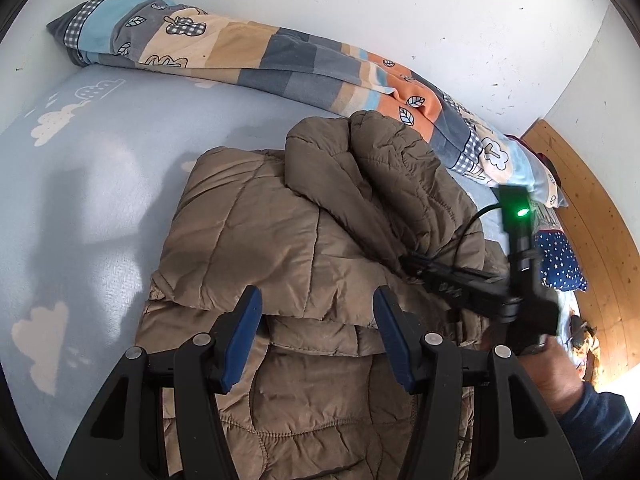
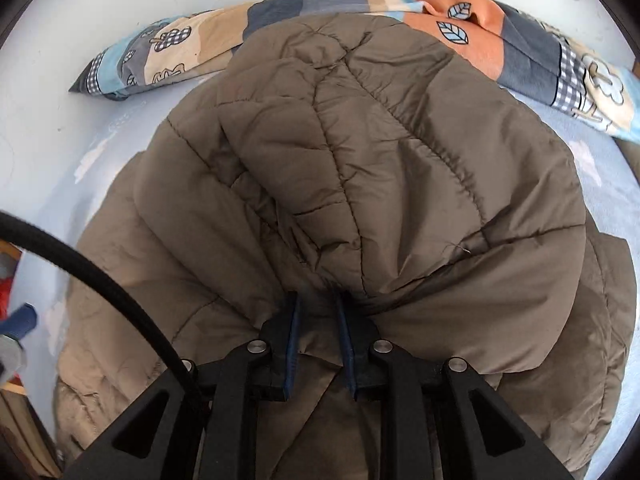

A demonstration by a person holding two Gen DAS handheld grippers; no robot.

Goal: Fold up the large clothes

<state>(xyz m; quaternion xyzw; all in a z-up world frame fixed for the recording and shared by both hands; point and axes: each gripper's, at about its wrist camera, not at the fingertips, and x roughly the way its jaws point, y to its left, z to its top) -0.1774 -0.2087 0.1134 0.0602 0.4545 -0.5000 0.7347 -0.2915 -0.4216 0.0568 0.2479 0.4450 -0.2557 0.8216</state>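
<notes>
Puffy jacket [image 2: 360, 160], soft and slippery, mid-bed [image 1: 100, 152]: right gripper [image 2: 318, 340] pinches a fold; left gripper [image 1: 316, 340] hovers apart; grab seams.

Bare sheet [image 1: 100, 184] left of jacket [image 1: 280, 240], patterned quilt [image 1: 280, 60] lining wall [image 1: 360, 0]
</notes>
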